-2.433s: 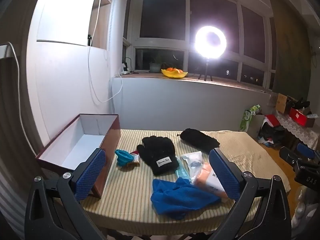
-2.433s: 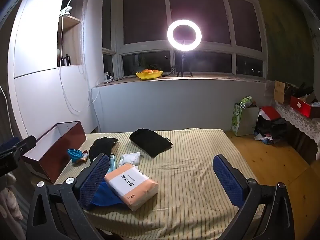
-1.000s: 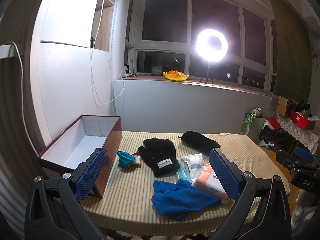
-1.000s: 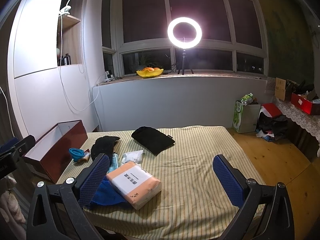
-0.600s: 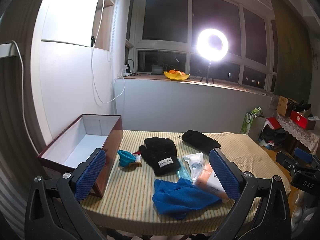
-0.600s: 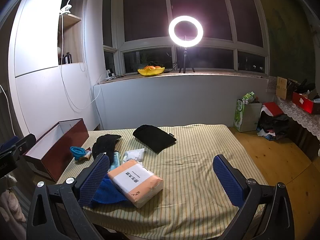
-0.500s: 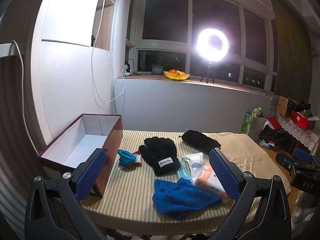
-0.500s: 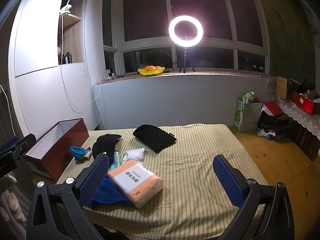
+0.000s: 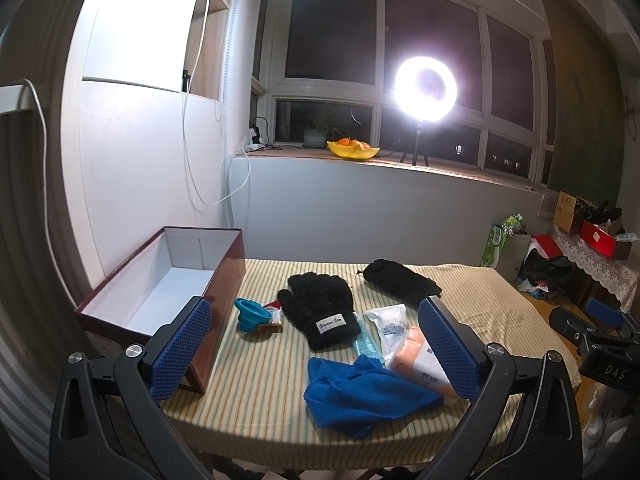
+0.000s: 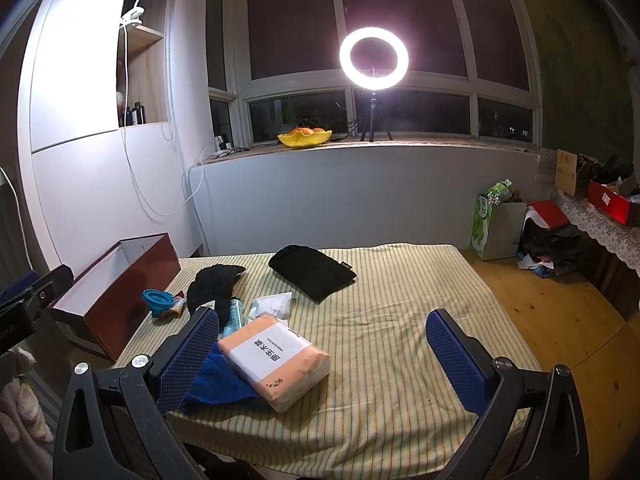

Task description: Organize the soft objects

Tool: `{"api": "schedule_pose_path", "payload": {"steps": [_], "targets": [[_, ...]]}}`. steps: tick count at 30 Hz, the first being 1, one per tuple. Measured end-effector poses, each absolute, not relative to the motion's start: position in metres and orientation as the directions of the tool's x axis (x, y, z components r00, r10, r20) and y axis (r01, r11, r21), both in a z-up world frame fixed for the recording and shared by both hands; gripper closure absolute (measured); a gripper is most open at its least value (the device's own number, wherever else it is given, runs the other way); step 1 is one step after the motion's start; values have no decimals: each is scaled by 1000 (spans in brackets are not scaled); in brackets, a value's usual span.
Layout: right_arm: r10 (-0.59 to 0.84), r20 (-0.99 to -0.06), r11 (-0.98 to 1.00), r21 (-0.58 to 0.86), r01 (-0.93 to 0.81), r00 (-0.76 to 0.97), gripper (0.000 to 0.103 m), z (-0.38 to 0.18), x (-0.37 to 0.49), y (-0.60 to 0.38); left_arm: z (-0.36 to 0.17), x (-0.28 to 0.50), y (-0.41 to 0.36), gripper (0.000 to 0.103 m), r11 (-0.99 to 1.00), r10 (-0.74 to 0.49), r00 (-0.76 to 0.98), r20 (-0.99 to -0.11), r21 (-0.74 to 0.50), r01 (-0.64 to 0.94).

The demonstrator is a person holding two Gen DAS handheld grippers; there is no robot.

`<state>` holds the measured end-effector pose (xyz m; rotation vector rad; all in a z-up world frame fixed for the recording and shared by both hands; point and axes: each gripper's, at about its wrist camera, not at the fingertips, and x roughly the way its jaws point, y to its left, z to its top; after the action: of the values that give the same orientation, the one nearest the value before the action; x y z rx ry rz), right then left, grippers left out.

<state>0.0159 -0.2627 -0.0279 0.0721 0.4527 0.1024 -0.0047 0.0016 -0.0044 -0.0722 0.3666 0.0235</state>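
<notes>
On the striped table (image 9: 256, 364) lie a black glove (image 9: 322, 308), a black pouch (image 9: 400, 280), a blue cloth (image 9: 360, 394), an orange tissue pack (image 10: 274, 360) and a white packet (image 9: 390, 322). An open red-brown box (image 9: 160, 292) with a white inside stands at the left. My left gripper (image 9: 314, 352) is open and empty, held above the table's near edge. My right gripper (image 10: 322, 356) is open and empty, further right; the tissue pack lies between its fingers in view. The glove (image 10: 214, 286), pouch (image 10: 314, 272) and box (image 10: 120, 280) also show in the right wrist view.
A blue collapsible funnel (image 9: 251, 314) and a small clear bottle (image 9: 366, 344) lie near the glove. A ring light (image 9: 424, 90) and a yellow fruit bowl (image 9: 352, 148) stand on the windowsill. Bags and boxes (image 10: 500, 220) sit on the wooden floor at the right.
Both grippers have drifted slightly; the view has shifted a little. Nothing on the table has moved and both grippers stay open.
</notes>
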Motion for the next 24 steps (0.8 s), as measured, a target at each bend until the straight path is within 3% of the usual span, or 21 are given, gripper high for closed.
{"api": "schedule_pose_path", "payload": {"steps": [17, 24], "targets": [[121, -445, 992, 93, -88, 887, 1, -30, 17, -263, -11, -8, 2, 0, 997, 18, 929, -368, -62, -43], [130, -453, 991, 93, -99, 882, 1, -32, 20, -263, -23, -5, 16, 0, 996, 25, 904, -427, -67, -59]]}}
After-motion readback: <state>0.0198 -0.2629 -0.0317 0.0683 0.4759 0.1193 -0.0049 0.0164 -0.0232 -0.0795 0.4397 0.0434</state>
